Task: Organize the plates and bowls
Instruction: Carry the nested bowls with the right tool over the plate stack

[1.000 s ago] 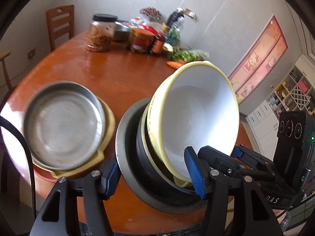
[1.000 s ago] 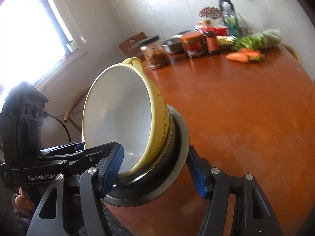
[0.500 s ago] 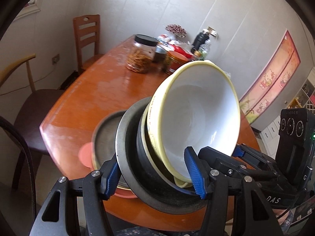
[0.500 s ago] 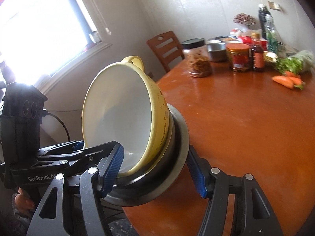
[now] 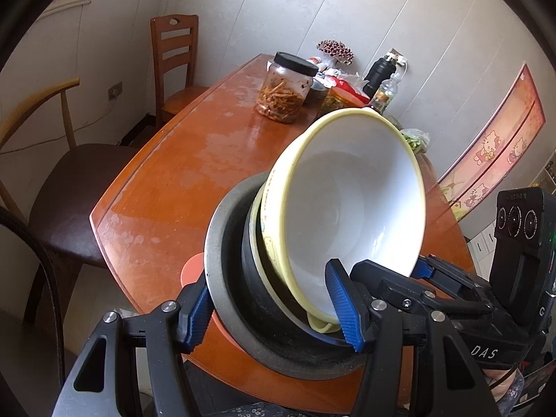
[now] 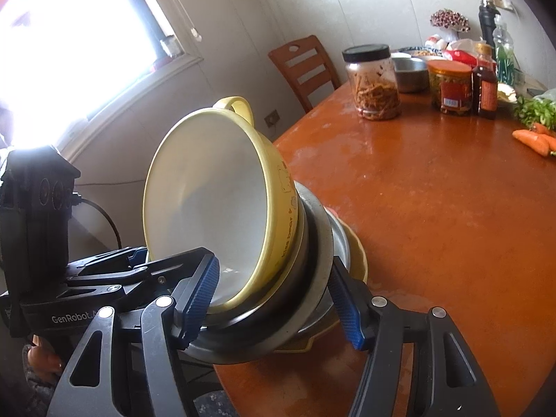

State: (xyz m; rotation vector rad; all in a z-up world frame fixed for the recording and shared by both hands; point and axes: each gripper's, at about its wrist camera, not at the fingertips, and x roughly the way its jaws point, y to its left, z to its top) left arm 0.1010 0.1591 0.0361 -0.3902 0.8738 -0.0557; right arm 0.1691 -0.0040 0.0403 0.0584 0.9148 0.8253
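We held the stack of dishes between both grippers: a yellow bowl (image 5: 347, 208) with a white inside, nested in a dark bowl (image 5: 264, 299), nested in a grey metal plate (image 5: 222, 264). The left gripper (image 5: 274, 309) pinched one side of this stack, and the right gripper (image 6: 274, 299) pinched the opposite side, each with one pad inside the yellow bowl and one behind the metal plate. The stack hung tilted over the near edge of the tabletop (image 6: 434, 208), just above a second pile, where a metal dish (image 6: 338, 243) lay in a yellow plate (image 6: 358, 257). To do this step well, we judged that both hands should first level the stack, center it over the pile, lower it together, and open only when it rested.
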